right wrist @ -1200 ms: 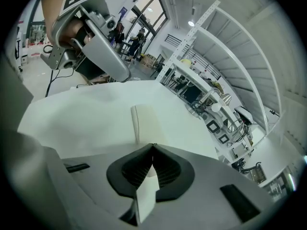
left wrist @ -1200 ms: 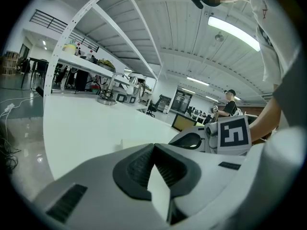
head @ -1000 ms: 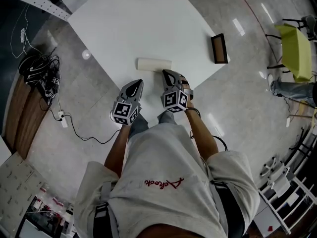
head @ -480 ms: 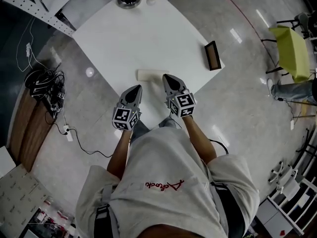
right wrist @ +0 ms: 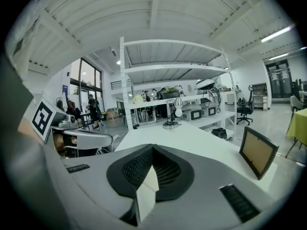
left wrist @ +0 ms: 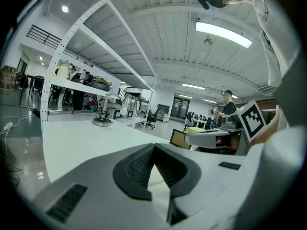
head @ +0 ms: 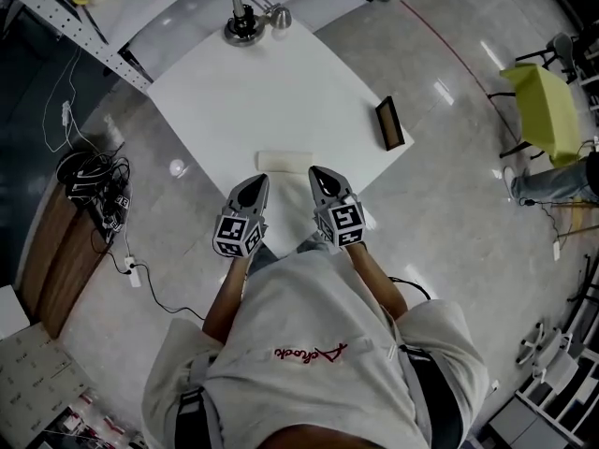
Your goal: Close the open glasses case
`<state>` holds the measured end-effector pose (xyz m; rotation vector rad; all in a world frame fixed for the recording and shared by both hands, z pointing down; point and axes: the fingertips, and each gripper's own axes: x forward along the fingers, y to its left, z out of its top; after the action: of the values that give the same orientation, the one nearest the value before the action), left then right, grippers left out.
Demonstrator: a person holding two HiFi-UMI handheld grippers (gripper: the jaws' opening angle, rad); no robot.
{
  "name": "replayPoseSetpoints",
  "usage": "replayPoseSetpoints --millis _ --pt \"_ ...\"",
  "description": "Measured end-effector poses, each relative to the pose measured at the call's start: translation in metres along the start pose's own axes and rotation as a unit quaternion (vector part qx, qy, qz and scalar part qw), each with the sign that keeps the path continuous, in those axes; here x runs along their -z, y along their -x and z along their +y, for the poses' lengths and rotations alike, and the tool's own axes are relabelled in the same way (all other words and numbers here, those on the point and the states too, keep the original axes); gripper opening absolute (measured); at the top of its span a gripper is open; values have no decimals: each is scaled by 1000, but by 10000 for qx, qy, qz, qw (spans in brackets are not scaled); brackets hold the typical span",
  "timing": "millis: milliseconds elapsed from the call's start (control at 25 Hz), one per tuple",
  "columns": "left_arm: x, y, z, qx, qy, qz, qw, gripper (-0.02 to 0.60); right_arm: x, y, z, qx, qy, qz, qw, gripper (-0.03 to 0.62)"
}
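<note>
We judge the task finished: the cream oblong glasses case (head: 284,160) looks shut on the white table (head: 234,92), and our left gripper (head: 257,183) and right gripper (head: 318,174) hang near it, jaws together and empty.

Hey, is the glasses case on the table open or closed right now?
Closed, it seems: the glasses case lies as one flat cream bar on the table, no lid raised.

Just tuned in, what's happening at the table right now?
A person holds the left claw and right claw at the near corner of the white table, both shut and empty. The cream glasses case lies just beyond them, untouched, and looks closed. A picture frame sits near the right edge.
</note>
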<state>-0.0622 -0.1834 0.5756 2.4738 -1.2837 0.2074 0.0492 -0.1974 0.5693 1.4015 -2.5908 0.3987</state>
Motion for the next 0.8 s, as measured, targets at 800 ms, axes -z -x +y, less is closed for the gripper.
replayPoseSetpoints --millis 800 --pt "-24 7 -40 -453 -233 -539 9972 25 -17 35 7 -534 453 -276 9972 9"
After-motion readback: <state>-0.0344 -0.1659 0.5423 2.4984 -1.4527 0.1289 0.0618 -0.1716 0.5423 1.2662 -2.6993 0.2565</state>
